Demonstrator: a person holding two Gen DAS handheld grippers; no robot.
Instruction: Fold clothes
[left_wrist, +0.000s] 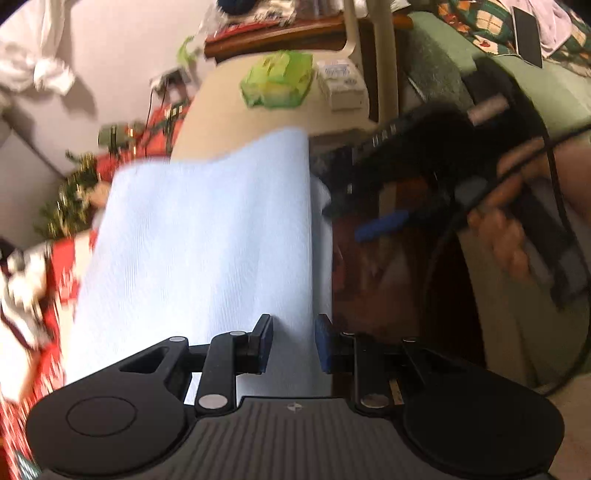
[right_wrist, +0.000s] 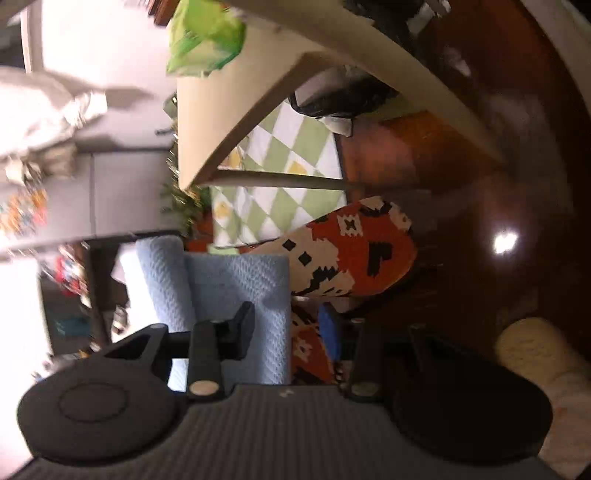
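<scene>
Well, both tongs, left gripper (left_wrist: 293, 341) and right gripper (right_wrist: 290, 334), stand partly open around the hanging pale blue cloth (left_wrist: 207, 236), grip unclear, beige table (left_wrist: 229, 107) and green bag (left_wrist: 277, 79) beyond.

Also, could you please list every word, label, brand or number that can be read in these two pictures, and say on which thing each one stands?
No text can be read in either view.
White box on the table: faint bluish print, too blurred to read.
Green packet beside it: no legible print.
Right gripper body: pale marks, blurred.
Left gripper base: only a small diamond emblem.
Light blue cloth: no label visible.
</scene>
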